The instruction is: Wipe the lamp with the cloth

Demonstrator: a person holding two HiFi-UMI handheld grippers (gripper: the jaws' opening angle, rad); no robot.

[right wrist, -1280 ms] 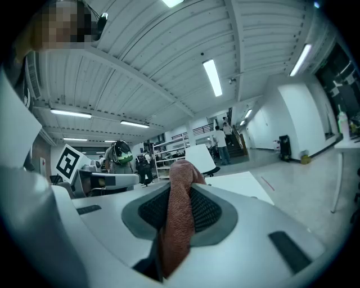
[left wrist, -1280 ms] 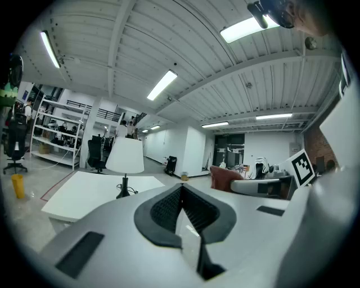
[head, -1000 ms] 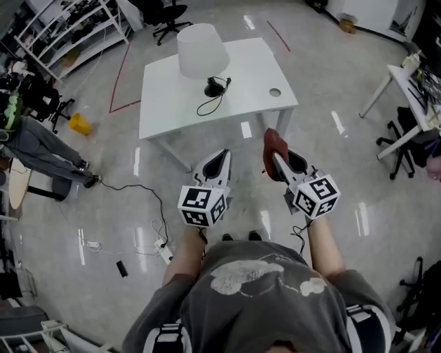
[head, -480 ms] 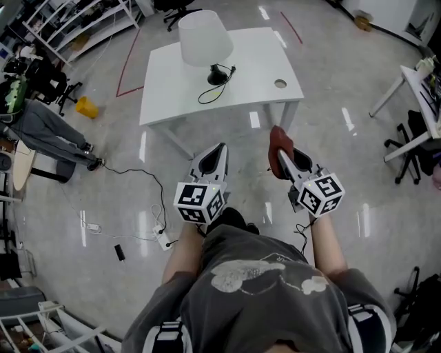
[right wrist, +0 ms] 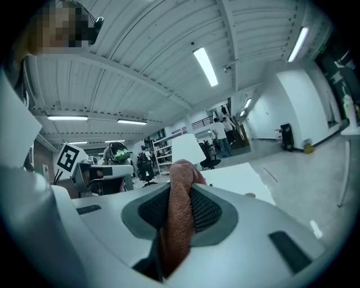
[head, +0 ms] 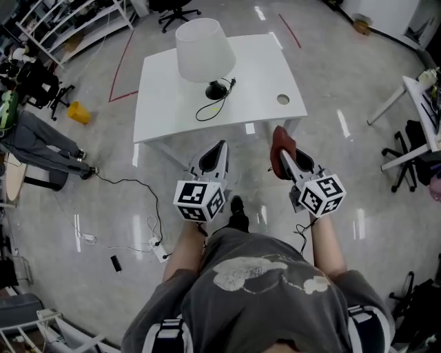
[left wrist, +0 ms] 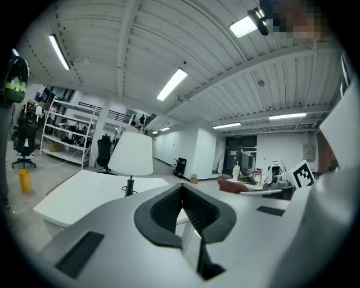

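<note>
A lamp (head: 202,49) with a white shade, black base and black cord stands on the white table (head: 255,76) ahead of me; it also shows as the lamp (left wrist: 131,154) in the left gripper view and behind the cloth as the lamp (right wrist: 187,149) in the right gripper view. My right gripper (head: 282,153) is shut on a reddish-brown cloth (right wrist: 179,216), which sticks out past the jaw tips as the cloth (head: 278,143). My left gripper (head: 219,150) is shut with nothing in it. Both are held above the floor, short of the table's near edge.
The table has a round cable hole (head: 283,99) near its right side. A power strip and cable (head: 160,249) lie on the floor at left. Office chairs (head: 415,145), another desk at right and shelving (head: 62,21) at far left surround the area. A seated person's legs (head: 41,148) are at left.
I have stepped closer to the table, which sits nearer and larger in view. Both grippers keep the same pose, the right still holding the cloth.
</note>
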